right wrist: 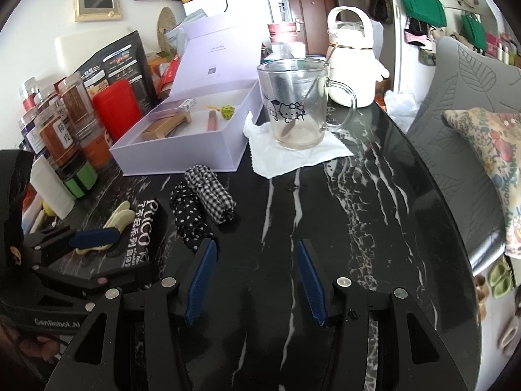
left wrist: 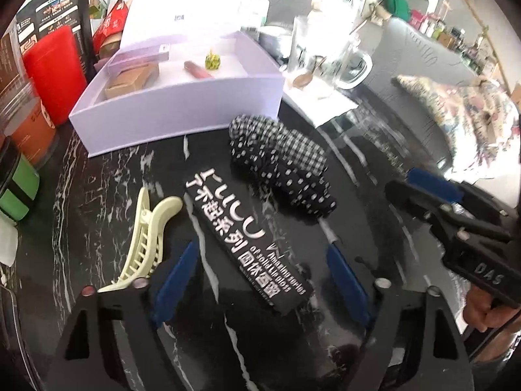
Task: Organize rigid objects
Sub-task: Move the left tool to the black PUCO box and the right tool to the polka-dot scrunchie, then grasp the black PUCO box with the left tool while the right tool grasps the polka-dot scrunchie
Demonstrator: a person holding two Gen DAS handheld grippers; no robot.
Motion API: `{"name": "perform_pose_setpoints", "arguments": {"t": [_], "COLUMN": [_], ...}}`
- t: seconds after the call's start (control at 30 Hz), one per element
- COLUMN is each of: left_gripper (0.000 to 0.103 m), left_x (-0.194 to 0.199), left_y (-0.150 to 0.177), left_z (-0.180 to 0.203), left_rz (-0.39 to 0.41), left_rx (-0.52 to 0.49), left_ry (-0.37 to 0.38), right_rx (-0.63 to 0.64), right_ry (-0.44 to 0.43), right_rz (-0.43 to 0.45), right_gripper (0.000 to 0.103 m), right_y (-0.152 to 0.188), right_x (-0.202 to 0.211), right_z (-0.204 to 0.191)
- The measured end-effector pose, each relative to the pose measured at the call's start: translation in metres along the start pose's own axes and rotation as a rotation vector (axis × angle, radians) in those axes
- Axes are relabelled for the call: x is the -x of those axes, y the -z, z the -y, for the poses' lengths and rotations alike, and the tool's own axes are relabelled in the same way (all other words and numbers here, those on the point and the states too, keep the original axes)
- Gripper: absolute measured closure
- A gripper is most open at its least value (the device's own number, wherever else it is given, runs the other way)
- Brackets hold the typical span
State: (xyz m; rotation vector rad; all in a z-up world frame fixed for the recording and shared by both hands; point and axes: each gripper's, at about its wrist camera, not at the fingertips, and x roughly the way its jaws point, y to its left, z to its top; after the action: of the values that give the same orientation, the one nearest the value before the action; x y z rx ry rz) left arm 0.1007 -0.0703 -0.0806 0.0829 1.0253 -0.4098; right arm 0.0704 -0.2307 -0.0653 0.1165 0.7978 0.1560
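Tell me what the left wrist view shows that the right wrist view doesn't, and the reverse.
Only the left wrist view shows the cream hair clip in full and the whole black carton lying between the open left gripper. Only the right wrist view shows the door, the wall panel and the open right gripper over bare tabletop. Both show the lilac box, the glass mug and the patterned fabric rolls.

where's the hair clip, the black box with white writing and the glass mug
hair clip (left wrist: 143, 244), left wrist view, on its cream toothed body
black box (left wrist: 241, 244), left wrist view, on its printed top face
glass mug (right wrist: 293, 107), right wrist view, on its front wall by the cat print
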Motion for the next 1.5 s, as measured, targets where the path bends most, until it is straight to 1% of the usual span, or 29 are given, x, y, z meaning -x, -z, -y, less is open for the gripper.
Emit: {"name": "perform_pose_setpoints", "arguments": {"t": [0.07,0.1,0.13,0.17,0.3,0.33,0.37,0.43,0.47,0.57,0.6,0.73,0.9,1.13,1.27,1.4,1.47,1.5], "left_gripper": [0.030,0.031,0.037,0.041,0.041,0.042,0.056,0.071,0.078,0.078,0.078,0.078,0.078,0.078,0.078,0.078,0.078,0.078], "left_x": [-0.007,-0.007,-0.008,-0.009,-0.016,-0.015,-0.016,-0.016,-0.016,-0.014,-0.012,0.011,0.038,0.046,0.045,0.045,0.044,0.043], "left_y": [0.000,-0.001,-0.002,-0.003,-0.010,-0.012,-0.013,-0.015,-0.016,-0.019,-0.019,-0.024,-0.023,-0.014,-0.008,-0.003,-0.001,0.000], "left_z": [-0.002,-0.003,-0.003,-0.003,-0.005,-0.006,-0.006,-0.009,-0.011,-0.018,-0.019,-0.025,-0.041,-0.072,-0.084,-0.087,-0.089,-0.089], "left_rz": [-0.028,-0.014,-0.011,-0.013,-0.003,0.006,0.016,0.034,0.036,0.037,0.044,0.099,0.139,0.144,0.134,0.124,0.119,0.117], "left_rx": [0.017,0.019,0.017,0.017,0.003,-0.001,-0.011,-0.022,-0.023,-0.007,-0.008,-0.007,0.010,0.085,0.118,0.127,0.132,0.134], "left_ry": [0.005,-0.003,-0.012,-0.014,-0.030,-0.029,-0.036,-0.072,-0.070,-0.029,-0.028,-0.032,-0.072,-0.109,-0.107,-0.099,-0.097,-0.097], "right_rx": [0.001,0.002,0.002,0.003,0.011,0.011,0.010,0.012,0.016,0.033,0.040,0.059,0.070,0.112,0.130,0.134,0.136,0.140], "right_ry": [0.001,0.001,0.000,-0.004,-0.013,-0.019,-0.023,-0.035,-0.042,-0.054,-0.054,-0.075,-0.128,-0.145,-0.091,-0.091,-0.096,-0.093], "right_rz": [-0.002,-0.002,-0.003,-0.004,-0.007,-0.008,-0.009,-0.011,-0.011,-0.014,-0.015,-0.032,-0.039,-0.035,-0.051,-0.080,-0.097,-0.102], "right_gripper": [0.052,0.052,0.052,0.052,0.052,0.052,0.052,0.052,0.052,0.052,0.052,0.052,0.052,0.052,0.052,0.052,0.055,0.058], "right_y": [-0.001,-0.002,-0.002,-0.003,-0.005,-0.006,-0.007,-0.009,-0.010,-0.011,-0.012,-0.012,-0.014,-0.018,-0.018,-0.018,-0.017,-0.016], "right_x": [-0.002,-0.002,-0.003,-0.004,-0.008,-0.009,-0.010,-0.011,-0.012,-0.014,-0.015,-0.020,-0.023,-0.032,-0.047,-0.060,-0.067,-0.069], "right_z": [-0.001,-0.002,-0.002,-0.003,-0.005,-0.005,-0.006,-0.007,-0.008,-0.014,-0.016,-0.023,-0.037,-0.058,-0.062,-0.062,-0.064,-0.065]}}
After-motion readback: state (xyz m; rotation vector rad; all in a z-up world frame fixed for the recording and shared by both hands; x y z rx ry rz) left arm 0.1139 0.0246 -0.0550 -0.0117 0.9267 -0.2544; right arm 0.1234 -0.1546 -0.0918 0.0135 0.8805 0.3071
